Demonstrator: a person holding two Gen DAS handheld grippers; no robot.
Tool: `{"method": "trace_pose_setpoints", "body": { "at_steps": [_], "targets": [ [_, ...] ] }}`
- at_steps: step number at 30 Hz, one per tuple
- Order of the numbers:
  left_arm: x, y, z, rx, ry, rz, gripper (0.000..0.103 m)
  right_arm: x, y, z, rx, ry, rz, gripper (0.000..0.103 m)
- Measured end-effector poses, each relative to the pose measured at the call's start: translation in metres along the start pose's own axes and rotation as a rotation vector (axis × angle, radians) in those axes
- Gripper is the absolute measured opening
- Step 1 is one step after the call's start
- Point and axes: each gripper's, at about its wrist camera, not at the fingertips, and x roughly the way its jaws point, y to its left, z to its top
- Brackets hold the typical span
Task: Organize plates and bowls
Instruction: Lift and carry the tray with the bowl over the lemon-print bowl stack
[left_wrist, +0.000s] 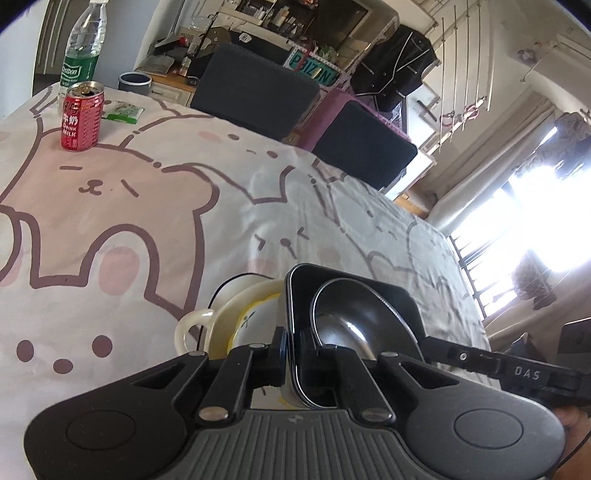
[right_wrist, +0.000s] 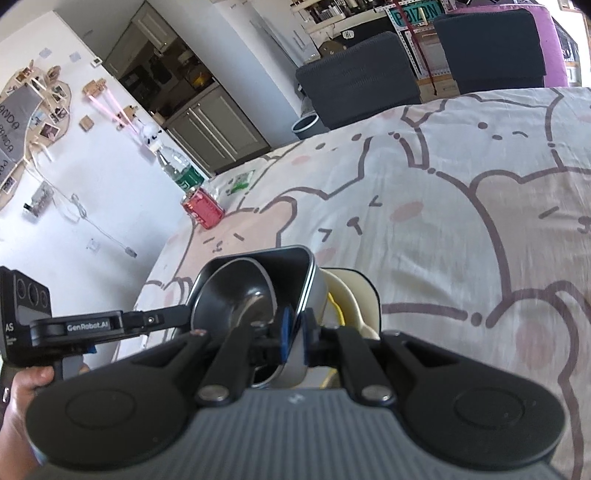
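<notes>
A black square dish (left_wrist: 369, 295) with a steel bowl (left_wrist: 351, 321) inside it sits on a cream handled bowl (left_wrist: 221, 325) with a yellow rim, all tilted above the table. My left gripper (left_wrist: 293, 354) is shut on the black dish's near rim. In the right wrist view my right gripper (right_wrist: 293, 339) is shut on the opposite rim of the same black dish (right_wrist: 291, 269), with the steel bowl (right_wrist: 236, 295) and cream bowl (right_wrist: 358, 295) beside it. Each gripper shows in the other's view.
The table has a pink-and-white cartoon bear cloth (left_wrist: 147, 206). A red milk can (left_wrist: 81, 116), a water bottle (left_wrist: 83, 44) and a green packet (left_wrist: 123, 110) stand at its far end. Two dark chairs (left_wrist: 255, 92) stand behind the table.
</notes>
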Motion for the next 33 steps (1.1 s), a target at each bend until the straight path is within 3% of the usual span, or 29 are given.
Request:
{"method": "trace_pose_setpoints", "body": {
  "at_steps": [33],
  "targets": [
    [0.016, 0.011, -0.007, 0.005, 0.044, 0.061, 0.007, 0.024, 0.006, -0.005, -0.042, 0.065, -0.033, 0.011]
  ]
}}
